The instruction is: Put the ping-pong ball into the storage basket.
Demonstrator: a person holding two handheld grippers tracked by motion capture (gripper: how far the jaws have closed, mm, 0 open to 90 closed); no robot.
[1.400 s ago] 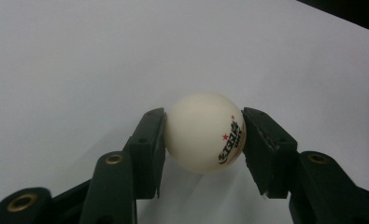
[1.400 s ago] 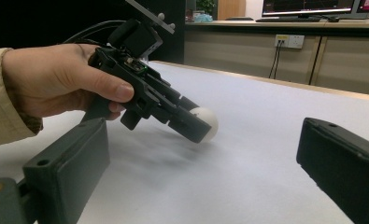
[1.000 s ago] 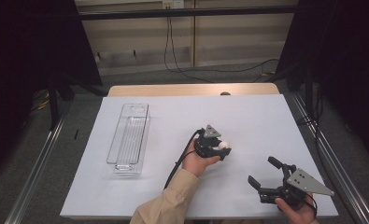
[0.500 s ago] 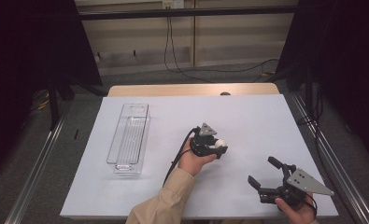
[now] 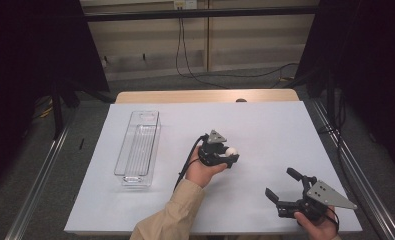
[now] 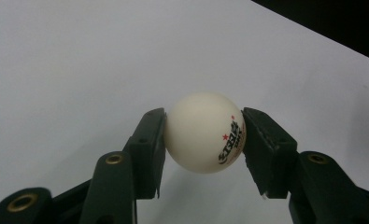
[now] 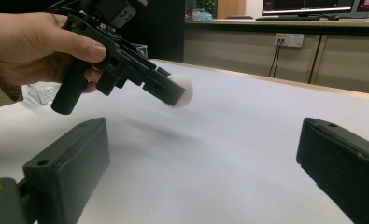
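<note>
Two pads of the left tongs [image 6: 203,135] clamp the ball [image 6: 204,132]; right tongs [image 5: 284,186], at its 4 o'clock, gape wide.

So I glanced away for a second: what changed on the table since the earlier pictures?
The left gripper, shut on the white ball, edged slightly toward the clear tray. The ball stays clamped; the right gripper stays open and in place; the tray is unmoved.

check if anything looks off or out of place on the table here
Nothing stands out. The left gripper holds the white ball squarely between its jaws, above the white table cover. The clear bin sits upright and empty at the left. The right gripper is open, holding nothing.
</note>
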